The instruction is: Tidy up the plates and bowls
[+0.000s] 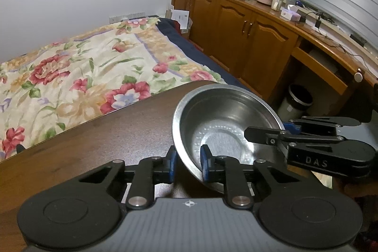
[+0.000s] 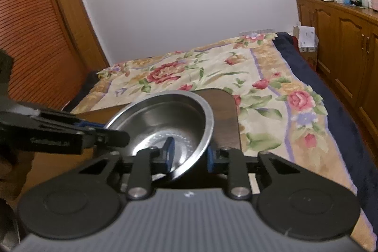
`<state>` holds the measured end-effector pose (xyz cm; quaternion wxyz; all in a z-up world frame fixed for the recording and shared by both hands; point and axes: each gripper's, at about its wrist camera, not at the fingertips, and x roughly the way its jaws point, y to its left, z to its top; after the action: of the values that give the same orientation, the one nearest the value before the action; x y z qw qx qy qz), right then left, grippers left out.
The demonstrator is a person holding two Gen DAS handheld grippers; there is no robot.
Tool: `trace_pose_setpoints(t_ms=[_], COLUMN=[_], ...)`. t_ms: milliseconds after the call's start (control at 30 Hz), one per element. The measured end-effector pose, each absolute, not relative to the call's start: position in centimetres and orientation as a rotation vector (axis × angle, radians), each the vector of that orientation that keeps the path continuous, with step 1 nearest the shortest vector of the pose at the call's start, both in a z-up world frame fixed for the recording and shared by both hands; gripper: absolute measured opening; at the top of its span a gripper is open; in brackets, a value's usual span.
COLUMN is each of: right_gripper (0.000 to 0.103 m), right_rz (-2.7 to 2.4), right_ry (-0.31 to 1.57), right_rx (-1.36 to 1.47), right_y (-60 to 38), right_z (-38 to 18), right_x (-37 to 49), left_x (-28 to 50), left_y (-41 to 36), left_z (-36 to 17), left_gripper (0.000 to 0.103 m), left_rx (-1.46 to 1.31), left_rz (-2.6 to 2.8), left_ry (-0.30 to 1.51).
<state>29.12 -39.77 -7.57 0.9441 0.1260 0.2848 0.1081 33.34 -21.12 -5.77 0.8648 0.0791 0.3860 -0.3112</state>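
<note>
Two tongs, one steel bowl between them. Left tongs: jaws narrowed, straddling the bowl's near rim, one blue pad inside the bowl and the other outside; whether both pads press the wall cannot be told. Right tongs: jaws likewise narrowed astride the rim on the opposite side, one pad inside, one outside under the rim; firm contact cannot be told.

Bowl: round, empty, open side up and tipped toward the left tongs' camera, its far rim raised. It sits just ahead of both tongs, over the near corner of the dark brown surface.

Each tongs shows in the other's view, reaching in from the side with its tip over the bowl's hollow.

Surroundings: a bed with a floral cover directly beyond the surface; a wooden cabinet run to the right of the left tongs, its top crowded with bottles and boxes; a bin beneath the desk part; a slatted wooden door to the left of the right tongs.
</note>
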Motion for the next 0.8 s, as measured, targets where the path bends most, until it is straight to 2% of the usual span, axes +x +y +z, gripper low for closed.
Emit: trace_pose_setpoints(t_ms=[167,800], right_gripper=[0.021,0.019], right_rz=[0.221,0.238], right_ry=[0.583,0.48], right_rx=[0.276,0.259], right_y=[-40.0,-39.1], right_z=[-7.5,-2.2], right_x=[29.1,27.2], left_x=[33.1,29.5], left_y=[-20.6,-18.3], left_z=[-4.8,1.4], left_gripper=[0.021,0.019], left_rx=[0.166,0.151], left_rz=[-0.644,-0.633], left_ry=[0.788,0.651])
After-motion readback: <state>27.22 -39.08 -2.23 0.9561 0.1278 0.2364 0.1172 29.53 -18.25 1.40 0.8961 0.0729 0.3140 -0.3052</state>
